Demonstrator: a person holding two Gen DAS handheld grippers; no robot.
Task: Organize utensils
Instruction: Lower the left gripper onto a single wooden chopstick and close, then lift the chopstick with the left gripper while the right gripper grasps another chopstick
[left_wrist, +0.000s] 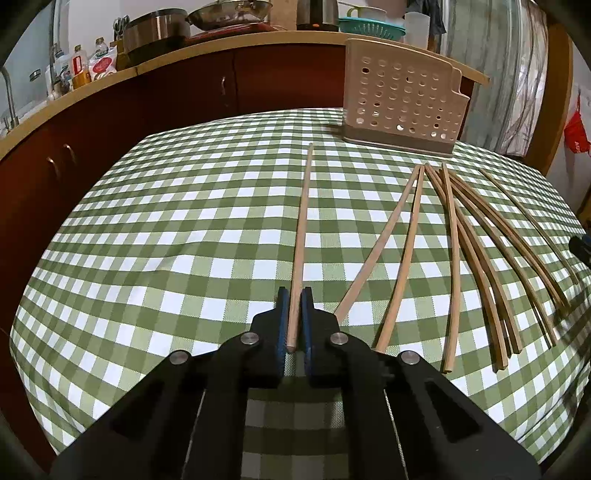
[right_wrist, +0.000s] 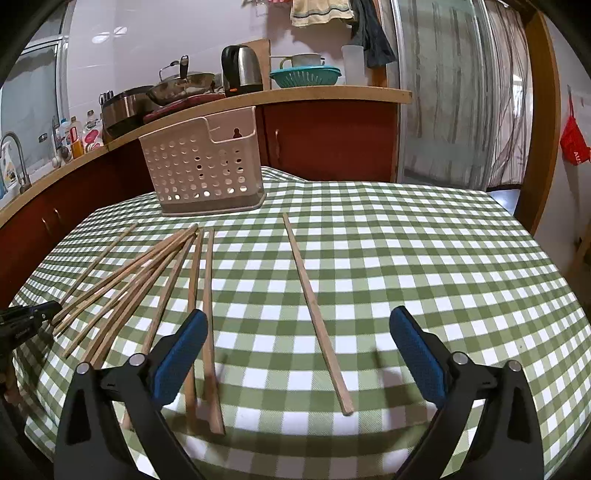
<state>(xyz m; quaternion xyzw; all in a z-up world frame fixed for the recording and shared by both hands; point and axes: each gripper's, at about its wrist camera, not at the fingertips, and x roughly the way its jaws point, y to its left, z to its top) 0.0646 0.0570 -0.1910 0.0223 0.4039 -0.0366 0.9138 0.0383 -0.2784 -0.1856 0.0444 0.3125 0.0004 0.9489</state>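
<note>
Wooden chopsticks lie on the green-and-white checked tablecloth (left_wrist: 184, 229), and we describe them from each wrist camera in turn. In the left wrist view, the left gripper (left_wrist: 294, 321) sits at 6 o'clock with its blue pads (left_wrist: 283, 317) pressed together on the near end of one single chopstick (left_wrist: 301, 236), which runs away toward 12 o'clock with its far end pointing toward the perforated holder (left_wrist: 402, 99). That holder stands upright on the cloth at 1 o'clock, apart from every chopstick. We see the loose chopstick bundle (left_wrist: 476, 266) fanned out at 3 o'clock, its far tips converging and several sticks overlapping. In the right wrist view, the right gripper (right_wrist: 299, 354) shows its jaws wide apart, with nothing pressed between the pads. One separate chopstick (right_wrist: 317, 314) lies flat on the cloth between those open fingers, touching neither. The bundle appears here at 9 o'clock, and the holder at 11 o'clock. Behind the table we note a wooden counter (right_wrist: 314, 95) carrying a kettle (right_wrist: 242, 70) and a teal colander (right_wrist: 304, 77)
</note>
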